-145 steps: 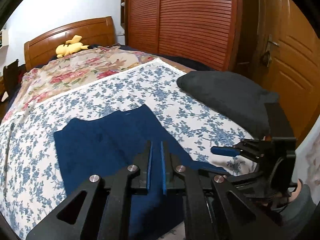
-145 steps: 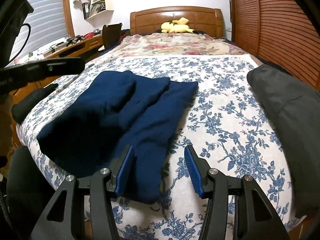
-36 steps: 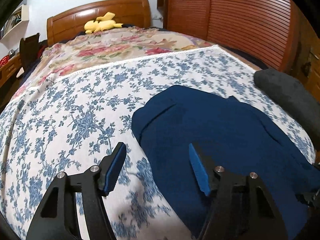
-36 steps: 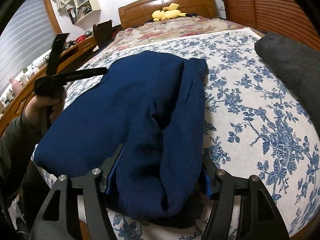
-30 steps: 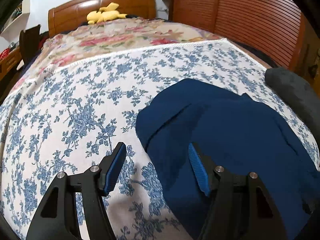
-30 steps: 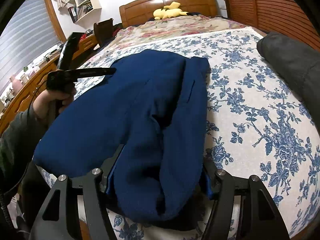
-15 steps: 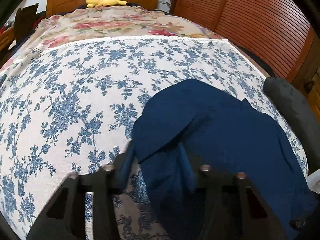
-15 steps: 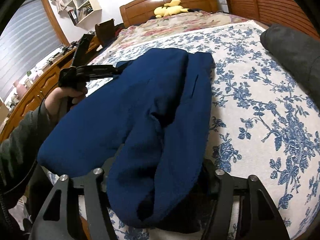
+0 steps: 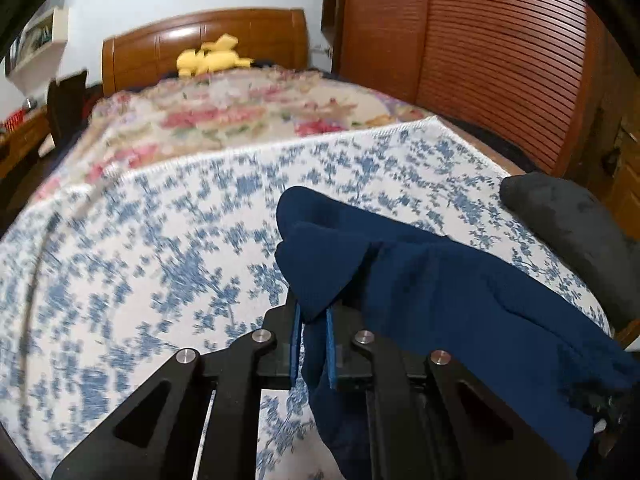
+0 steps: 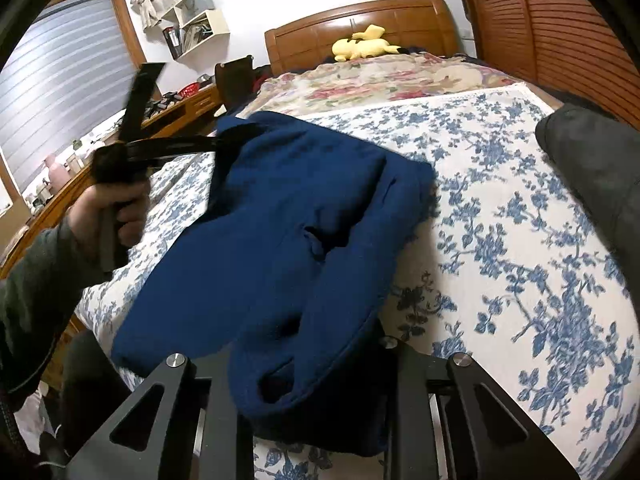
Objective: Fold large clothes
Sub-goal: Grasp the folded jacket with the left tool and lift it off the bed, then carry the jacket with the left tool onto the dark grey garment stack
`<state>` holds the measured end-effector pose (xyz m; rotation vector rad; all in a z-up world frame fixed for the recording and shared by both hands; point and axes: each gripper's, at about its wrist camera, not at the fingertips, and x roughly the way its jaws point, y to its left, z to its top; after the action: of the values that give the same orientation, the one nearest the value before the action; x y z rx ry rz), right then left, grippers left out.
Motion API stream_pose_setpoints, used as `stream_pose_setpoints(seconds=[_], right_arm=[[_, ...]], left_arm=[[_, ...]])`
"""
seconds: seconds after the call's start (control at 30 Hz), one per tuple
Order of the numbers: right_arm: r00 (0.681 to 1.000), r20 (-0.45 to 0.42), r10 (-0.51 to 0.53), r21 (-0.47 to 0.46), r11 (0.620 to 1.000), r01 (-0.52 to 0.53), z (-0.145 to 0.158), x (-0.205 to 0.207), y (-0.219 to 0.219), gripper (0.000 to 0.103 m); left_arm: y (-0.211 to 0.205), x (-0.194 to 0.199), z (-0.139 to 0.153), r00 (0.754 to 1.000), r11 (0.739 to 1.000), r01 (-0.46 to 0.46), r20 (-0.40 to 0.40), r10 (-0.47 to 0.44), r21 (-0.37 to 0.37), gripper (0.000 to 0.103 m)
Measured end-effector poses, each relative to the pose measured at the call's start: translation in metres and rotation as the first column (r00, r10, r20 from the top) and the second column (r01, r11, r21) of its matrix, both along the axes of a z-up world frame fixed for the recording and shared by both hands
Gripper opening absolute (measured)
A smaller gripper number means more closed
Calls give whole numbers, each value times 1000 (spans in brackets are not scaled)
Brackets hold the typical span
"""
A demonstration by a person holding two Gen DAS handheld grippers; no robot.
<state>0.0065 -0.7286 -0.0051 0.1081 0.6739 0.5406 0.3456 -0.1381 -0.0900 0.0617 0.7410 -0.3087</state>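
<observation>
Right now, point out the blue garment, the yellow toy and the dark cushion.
blue garment [image 10: 288, 240]: right wrist view, middle of the folded cloth.
yellow toy [image 10: 362, 47]: right wrist view, its body.
dark cushion [image 9: 568, 224]: left wrist view, its top.

Dark blue garment [image 10: 280, 240], thick and soft, folded lengthwise into a bulky bundle. Lies on blue-flowered bedspread [image 10: 520, 240], near its foot edge. Far corner lifted clear of bedspread; near end bunched, rolled over, also raised.
</observation>
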Motion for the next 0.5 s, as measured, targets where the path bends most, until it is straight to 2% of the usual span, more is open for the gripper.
stream_pose_setpoints(seconds=[0.1, 0.3, 0.5], right_arm=[[1000, 19, 13, -5, 1000, -13, 9, -2, -1, 21], [995, 97, 26, -78, 997, -18, 45, -4, -13, 20], [986, 164, -10, -117, 993, 30, 76, -8, -56, 20]], left_arm=[[2, -16, 16, 1000, 1000, 4, 30, -5, 13, 10], [-5, -31, 41, 997, 1000, 19, 74, -20, 12, 10], [-52, -25, 78, 986, 997, 73, 147, -73, 6, 10]])
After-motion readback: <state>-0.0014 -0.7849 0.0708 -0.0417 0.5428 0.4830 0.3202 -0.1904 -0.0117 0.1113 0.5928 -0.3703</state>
